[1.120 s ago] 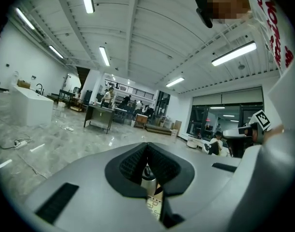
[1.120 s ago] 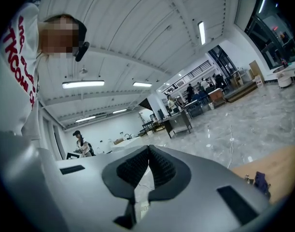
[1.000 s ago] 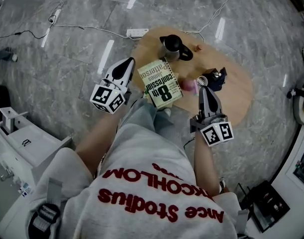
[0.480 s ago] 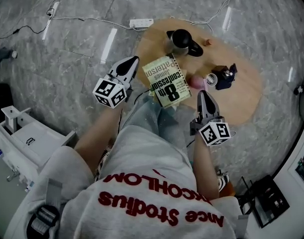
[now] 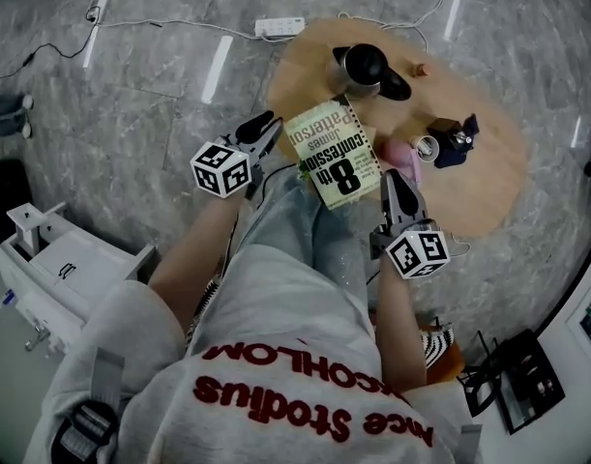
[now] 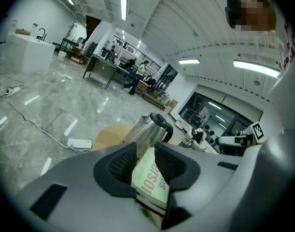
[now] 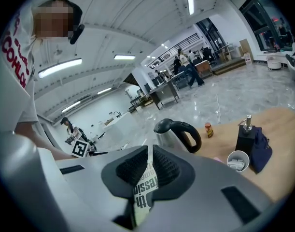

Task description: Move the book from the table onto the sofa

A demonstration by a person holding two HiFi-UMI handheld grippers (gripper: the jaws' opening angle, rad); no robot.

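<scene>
The paperback book [image 5: 332, 153] is at the tabletop's [image 5: 488, 162] 7 o'clock edge. It looks light, floppy and glossy, so it is best held by both long edges. The right claw [image 5: 395, 182] is clamped on its 4 o'clock edge. The left claw [image 5: 267, 127], at 9 o'clock, has just been opening and straddles the book loosely.

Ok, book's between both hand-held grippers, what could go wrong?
The jaws of the left hand-held gripper have just been opening around the book, leaving only the right hand-held gripper pinching its edge: it may sag or slip. The kettle stands close behind; a swinging book could knock it.
</scene>
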